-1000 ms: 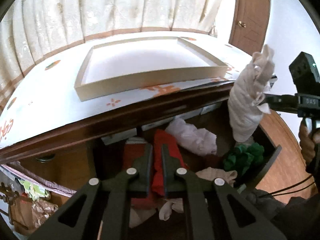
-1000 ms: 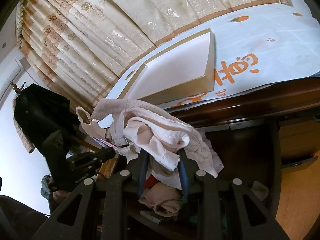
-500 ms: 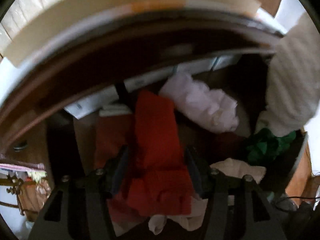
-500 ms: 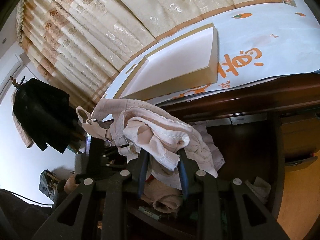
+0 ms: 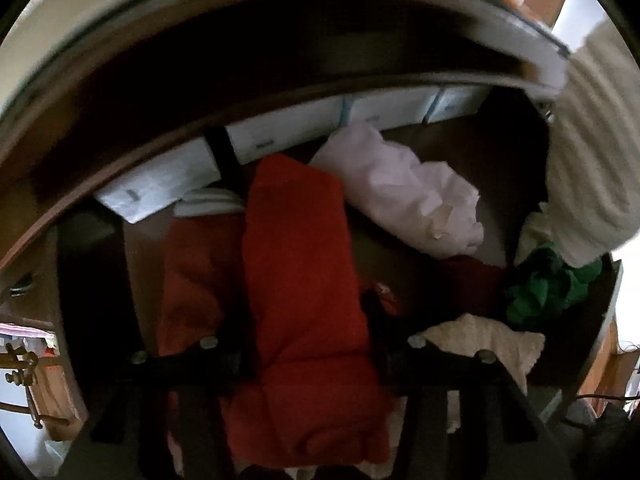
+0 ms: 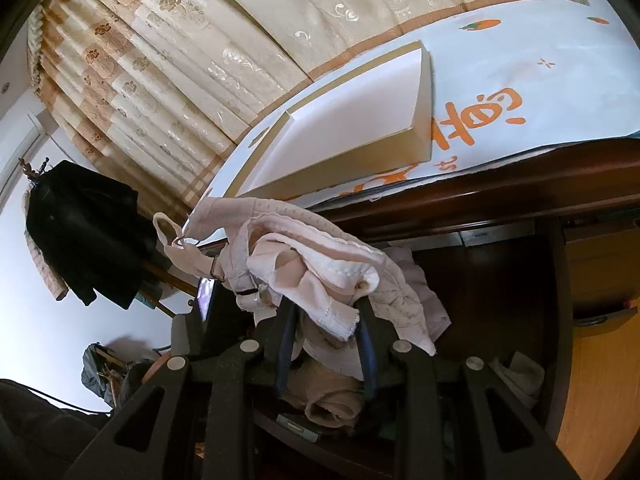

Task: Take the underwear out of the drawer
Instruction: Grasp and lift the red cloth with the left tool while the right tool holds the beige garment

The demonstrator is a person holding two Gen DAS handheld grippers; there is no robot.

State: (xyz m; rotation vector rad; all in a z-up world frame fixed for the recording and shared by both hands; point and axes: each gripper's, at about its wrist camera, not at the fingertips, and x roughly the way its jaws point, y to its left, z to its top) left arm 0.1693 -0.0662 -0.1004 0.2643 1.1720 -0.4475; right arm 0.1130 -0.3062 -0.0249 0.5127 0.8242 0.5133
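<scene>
Soft matt red cloth point(image 5: 304, 280) lies in the dark polished wood drawer point(image 6: 560, 280); the pale underwear point(image 6: 320, 276) is ribbed, lace-edged fabric; the curtain point(image 6: 240, 40) is glossy brocade.

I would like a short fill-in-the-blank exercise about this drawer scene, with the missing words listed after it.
1. The left tool, its jaws closing, straddles a folded garment whose colour is ____.
2. The right tool is shut on a ____ bra.
3. The crumpled cloth at the drawer's right side is ____.
4. On the desk top stands an empty, shallow ____.

Missing words: red; pink; green; box
</scene>
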